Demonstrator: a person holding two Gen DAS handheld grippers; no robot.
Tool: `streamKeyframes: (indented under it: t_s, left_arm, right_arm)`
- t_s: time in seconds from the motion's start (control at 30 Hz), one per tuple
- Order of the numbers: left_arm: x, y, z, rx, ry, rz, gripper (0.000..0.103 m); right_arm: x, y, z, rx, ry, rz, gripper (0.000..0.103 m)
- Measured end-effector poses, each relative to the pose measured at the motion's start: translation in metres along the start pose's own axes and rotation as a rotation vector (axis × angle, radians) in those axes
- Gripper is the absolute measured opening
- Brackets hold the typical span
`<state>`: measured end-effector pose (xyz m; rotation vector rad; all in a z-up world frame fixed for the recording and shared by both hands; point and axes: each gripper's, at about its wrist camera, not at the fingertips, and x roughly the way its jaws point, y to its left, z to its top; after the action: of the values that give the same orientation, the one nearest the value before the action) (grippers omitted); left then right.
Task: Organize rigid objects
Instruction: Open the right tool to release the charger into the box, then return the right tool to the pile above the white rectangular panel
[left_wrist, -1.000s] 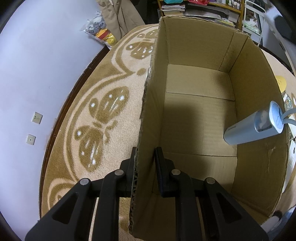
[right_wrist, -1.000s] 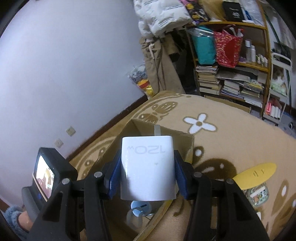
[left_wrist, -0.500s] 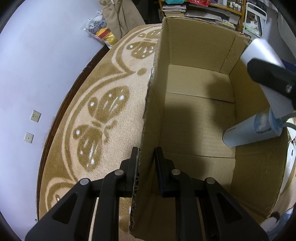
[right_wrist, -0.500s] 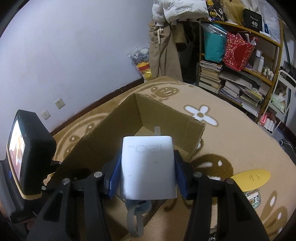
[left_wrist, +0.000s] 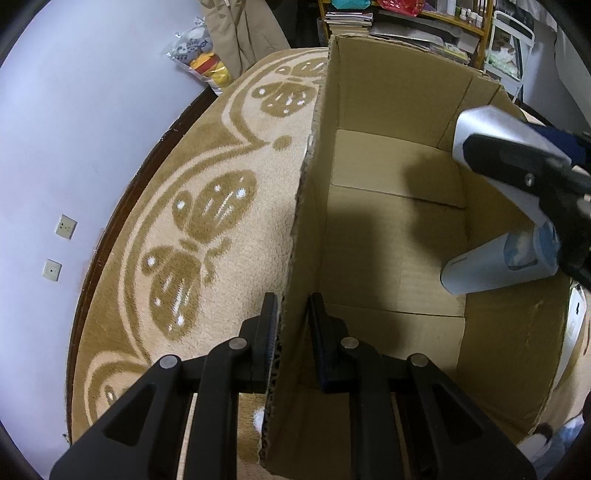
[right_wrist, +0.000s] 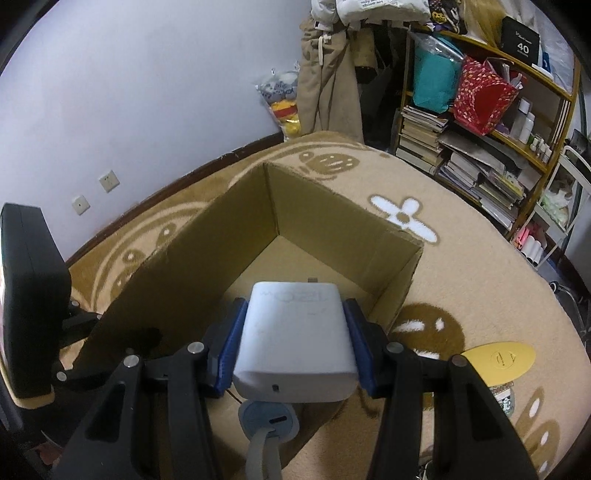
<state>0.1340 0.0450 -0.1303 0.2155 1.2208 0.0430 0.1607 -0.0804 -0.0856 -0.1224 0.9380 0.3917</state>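
An open cardboard box (left_wrist: 399, 229) stands on the rug; it also shows in the right wrist view (right_wrist: 332, 221). My left gripper (left_wrist: 291, 314) is shut on the box's left wall. My right gripper (right_wrist: 295, 325) is shut on a white charger block (right_wrist: 295, 332) marked 120W and holds it over the box's inside; it shows in the left wrist view (left_wrist: 517, 162) at the right. A pale blue bottle (left_wrist: 502, 264) with a strap leans against the box's right wall, and its cap (right_wrist: 267, 419) shows just under the charger.
A tan patterned rug (left_wrist: 207, 221) covers the floor. A yellow oval lid (right_wrist: 498, 358) and a small jar (right_wrist: 502, 397) lie on the rug right of the box. Bookshelves (right_wrist: 480, 129) stand at the back, a toy bag (right_wrist: 280, 99) by the wall.
My right gripper has carried the charger forward and down, from above the box's near edge to over its inside. The left gripper stays clamped on the wall.
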Motion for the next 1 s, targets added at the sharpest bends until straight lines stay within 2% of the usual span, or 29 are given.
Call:
streamKeyframes:
  t_s: [0.37,0.5,0.63,0.8,1.0]
  left_arm:
    - [-0.002,0.0,0.001,-0.01,0.0,-0.008,0.017]
    - [-0.001,0.0,0.001,-0.015,0.002,-0.004,0.017]
    - [-0.002,0.0,0.001,-0.019,-0.003,-0.009,0.016]
    - [-0.003,0.0,0.0,-0.016,-0.003,-0.006,0.016]
    - [-0.003,0.003,0.0,-0.02,-0.003,-0.012,0.016]
  right_arm:
    - [-0.021,-0.009,0.006,0.058,-0.057,-0.009,0.057]
    - [-0.042,-0.018,0.001,0.1,-0.102,-0.047,0.078]
    - [-0.052,-0.028,-0.004,0.128,-0.114,-0.079,0.092]
    - [-0.068,-0.051,-0.019,0.201,-0.127,-0.15,0.096]
    - [-0.078,-0.071,-0.05,0.251,-0.098,-0.228,0.096]
